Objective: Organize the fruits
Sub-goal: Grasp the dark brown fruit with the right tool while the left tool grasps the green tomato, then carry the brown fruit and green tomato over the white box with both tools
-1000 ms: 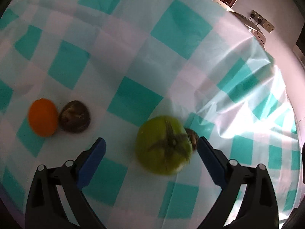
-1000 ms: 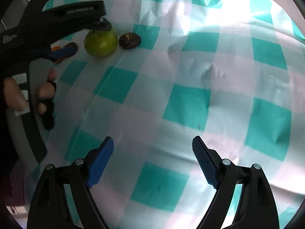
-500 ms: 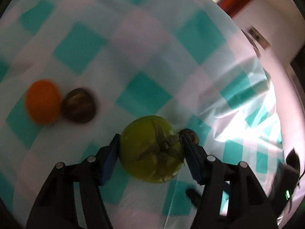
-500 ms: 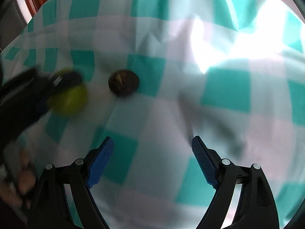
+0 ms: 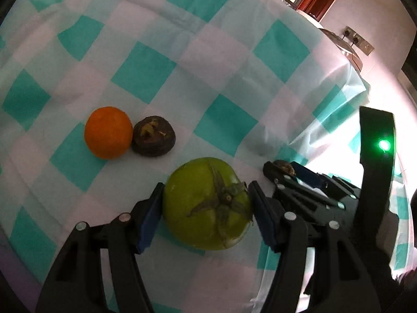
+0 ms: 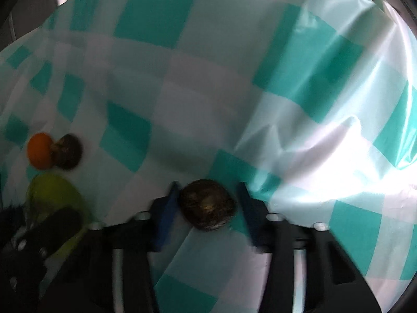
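- Checked teal-and-white tablecloth (image 5: 146, 78) covers the table; 4 fruits sit loose on it, no container in view.
- Left gripper (image 5: 206, 206) pinches the green tomato-like fruit (image 5: 207, 203).
- Right gripper (image 6: 207, 206) has just closed, its pads at the sides of a dark brown fruit (image 6: 207, 204).
- An orange (image 5: 108, 135) and another dark fruit (image 5: 153, 139) already touch; I judge about half remains.

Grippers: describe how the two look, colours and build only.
The left gripper has black plastic arms joined by silver rivets and flat blue pads on its fingers. The right gripper is built the same, black with blue pads. Seen from the left wrist, its black body carries a glowing green light.
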Tool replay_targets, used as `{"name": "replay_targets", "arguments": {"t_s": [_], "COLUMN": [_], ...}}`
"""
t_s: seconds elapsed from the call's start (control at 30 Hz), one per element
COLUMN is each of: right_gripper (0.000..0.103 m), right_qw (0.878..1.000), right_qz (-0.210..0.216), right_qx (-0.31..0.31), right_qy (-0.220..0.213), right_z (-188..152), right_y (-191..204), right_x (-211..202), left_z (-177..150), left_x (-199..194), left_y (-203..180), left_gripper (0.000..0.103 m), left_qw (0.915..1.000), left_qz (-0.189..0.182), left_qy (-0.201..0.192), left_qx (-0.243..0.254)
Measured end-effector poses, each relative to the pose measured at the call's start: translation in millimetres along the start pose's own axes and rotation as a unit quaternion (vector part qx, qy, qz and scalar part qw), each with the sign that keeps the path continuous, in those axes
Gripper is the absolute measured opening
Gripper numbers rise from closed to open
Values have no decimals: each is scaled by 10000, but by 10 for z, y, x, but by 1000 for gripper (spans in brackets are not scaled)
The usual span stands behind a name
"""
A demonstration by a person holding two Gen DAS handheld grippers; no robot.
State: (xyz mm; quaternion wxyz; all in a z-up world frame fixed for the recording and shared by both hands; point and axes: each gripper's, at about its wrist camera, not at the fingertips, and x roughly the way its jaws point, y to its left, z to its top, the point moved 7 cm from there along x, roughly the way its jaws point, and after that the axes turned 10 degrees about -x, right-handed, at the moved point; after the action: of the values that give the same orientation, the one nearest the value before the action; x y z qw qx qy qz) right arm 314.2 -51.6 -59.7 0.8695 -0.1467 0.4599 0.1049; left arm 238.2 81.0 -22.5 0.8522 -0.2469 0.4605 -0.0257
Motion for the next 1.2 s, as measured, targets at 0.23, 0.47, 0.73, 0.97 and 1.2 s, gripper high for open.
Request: {"name": "replay_targets", "arguments": {"t_s": [0.23, 0.47, 0.73, 0.97, 1.2], "right_gripper": [42, 40, 40, 40, 40], "right_qw": [9991, 9987, 9960, 9957, 9936], "right_qz": [421, 480, 672, 753, 920], "right_qx": [94, 190, 583, 517, 341], "right_qy": [-26, 43, 105, -133, -555], "right_z": [-104, -528, -1604, -2536, -2835], "right_y": [-96, -249, -446, -406, -312], "right_x": [-63, -478, -1483, -2485, -3173], "left_z": [-71, -157, -1284, -2289, -2822], "left_x": [201, 160, -657, -1573, -2494], "left_y": [-139, -166, -383, -660, -794], "left_gripper": [70, 64, 64, 64, 64], "left_qw": [9974, 9968, 9943, 9897, 9806], "left_qz": [440, 536, 642, 621, 674], "left_qy": [-14, 114, 475, 476, 139], "left_qx": [575, 581, 706, 1198, 1834]}}
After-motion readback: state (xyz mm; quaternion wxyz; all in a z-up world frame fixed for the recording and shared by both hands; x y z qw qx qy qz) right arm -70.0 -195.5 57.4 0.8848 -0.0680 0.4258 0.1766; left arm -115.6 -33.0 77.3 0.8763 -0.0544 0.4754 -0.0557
